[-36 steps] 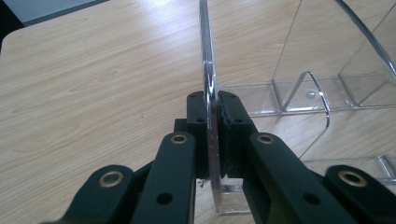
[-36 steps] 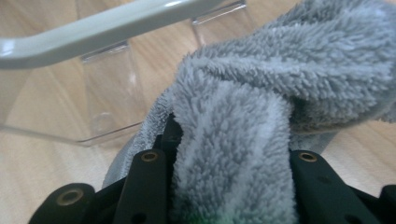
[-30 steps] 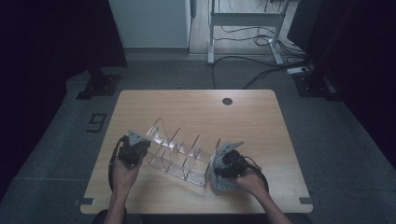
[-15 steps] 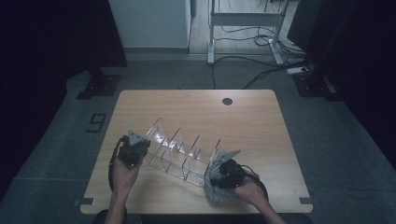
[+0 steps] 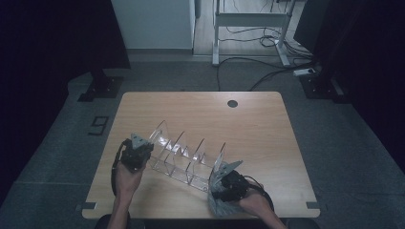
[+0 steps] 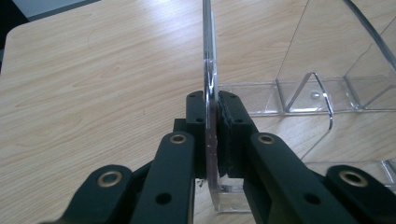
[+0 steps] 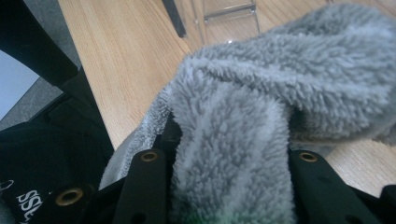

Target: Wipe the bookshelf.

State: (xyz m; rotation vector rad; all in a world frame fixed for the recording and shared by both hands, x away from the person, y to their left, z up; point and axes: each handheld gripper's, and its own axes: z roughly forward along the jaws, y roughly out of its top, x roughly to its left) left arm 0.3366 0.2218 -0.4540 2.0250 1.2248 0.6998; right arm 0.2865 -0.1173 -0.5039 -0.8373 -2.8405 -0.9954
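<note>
Between the two grippers a clear acrylic divider rack (image 5: 186,160) lies on the worktop (image 5: 267,129), its long axis running from left gripper (image 5: 137,151) to right gripper (image 5: 228,183). Left gripper is clamped on the rack's end panel (image 6: 210,84); right gripper pinches a grey fleecy cloth (image 7: 261,112) beside the opposite end. Wiping appears barely begun.

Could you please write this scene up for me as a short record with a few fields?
surface: wooden table
main thing: clear acrylic rack with upright dividers, lying slantwise near the front edge
left gripper: shut on the rack's end plate, which stands edge-on between its fingers
right gripper: shut on a grey fluffy cloth
cloth position: at the rack's right end, near the front edge of the table
likely work: wiping the rack while the left gripper steadies it
</note>
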